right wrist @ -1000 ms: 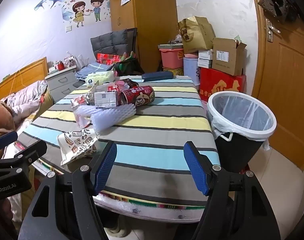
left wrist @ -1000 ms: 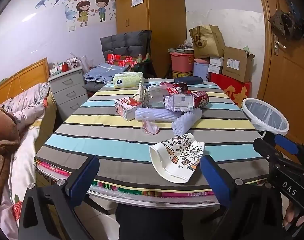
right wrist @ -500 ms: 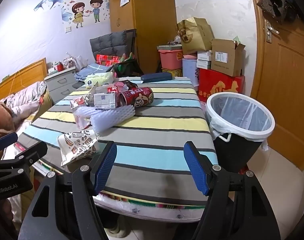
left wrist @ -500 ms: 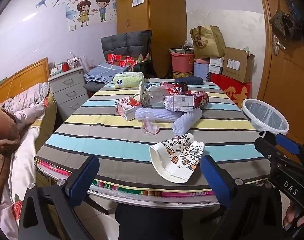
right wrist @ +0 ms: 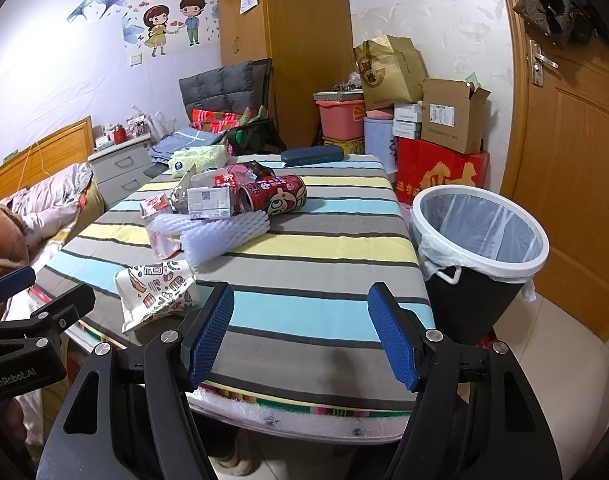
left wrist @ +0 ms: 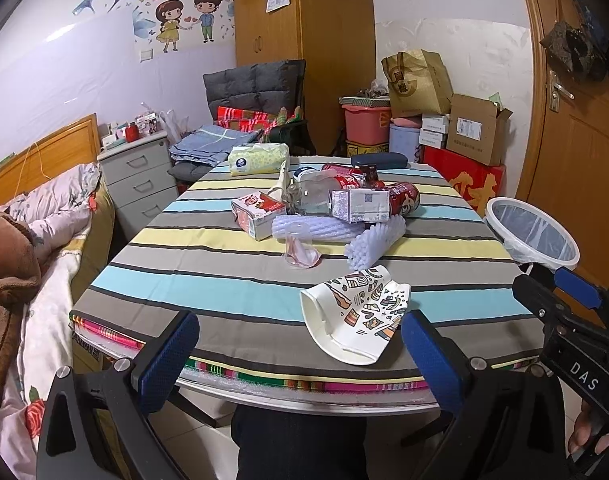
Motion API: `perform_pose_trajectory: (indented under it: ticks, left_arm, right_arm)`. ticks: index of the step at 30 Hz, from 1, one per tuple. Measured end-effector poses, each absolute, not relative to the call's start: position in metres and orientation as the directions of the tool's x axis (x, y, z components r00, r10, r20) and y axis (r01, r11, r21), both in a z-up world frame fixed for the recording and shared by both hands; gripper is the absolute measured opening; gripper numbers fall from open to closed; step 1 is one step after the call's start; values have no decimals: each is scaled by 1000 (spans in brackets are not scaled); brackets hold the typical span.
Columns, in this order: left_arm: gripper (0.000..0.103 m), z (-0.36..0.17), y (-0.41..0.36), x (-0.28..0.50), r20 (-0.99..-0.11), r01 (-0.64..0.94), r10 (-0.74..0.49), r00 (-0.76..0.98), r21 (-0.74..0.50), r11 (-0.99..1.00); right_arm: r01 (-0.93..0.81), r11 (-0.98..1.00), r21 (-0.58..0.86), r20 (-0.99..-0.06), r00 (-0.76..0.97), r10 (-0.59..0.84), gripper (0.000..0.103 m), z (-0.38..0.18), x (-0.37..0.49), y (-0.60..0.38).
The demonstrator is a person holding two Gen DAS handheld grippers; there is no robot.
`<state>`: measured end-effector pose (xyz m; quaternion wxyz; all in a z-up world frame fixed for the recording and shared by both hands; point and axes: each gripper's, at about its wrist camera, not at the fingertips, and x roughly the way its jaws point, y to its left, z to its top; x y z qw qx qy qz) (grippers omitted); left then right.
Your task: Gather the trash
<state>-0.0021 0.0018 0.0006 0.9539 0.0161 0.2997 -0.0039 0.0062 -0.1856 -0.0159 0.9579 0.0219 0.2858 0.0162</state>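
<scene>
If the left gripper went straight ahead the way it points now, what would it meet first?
Probably the flattened paper cup near the table's front edge. The left gripper is open, and the cup lies just beyond, towards its right finger. Depth is unclear, so it might pass above the cup.

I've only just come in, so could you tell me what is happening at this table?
A person holds a hand-held gripper in each hand at the near edge of a striped table; the left hand-held gripper and right hand-held gripper are open and empty. A flattened paper cup, foam sleeves, a red can and cartons lie uncollected. The lined trash bin stands beside the table.
</scene>
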Motion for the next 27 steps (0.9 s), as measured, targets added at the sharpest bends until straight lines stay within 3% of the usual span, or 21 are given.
perform_pose_trajectory:
  ticks: [27]
  left_arm:
    - [103, 0, 1, -1, -579, 19, -3, 816, 21, 1000]
  right_arm:
    - [-14, 999, 52, -541, 840, 40, 71, -14, 5, -187]
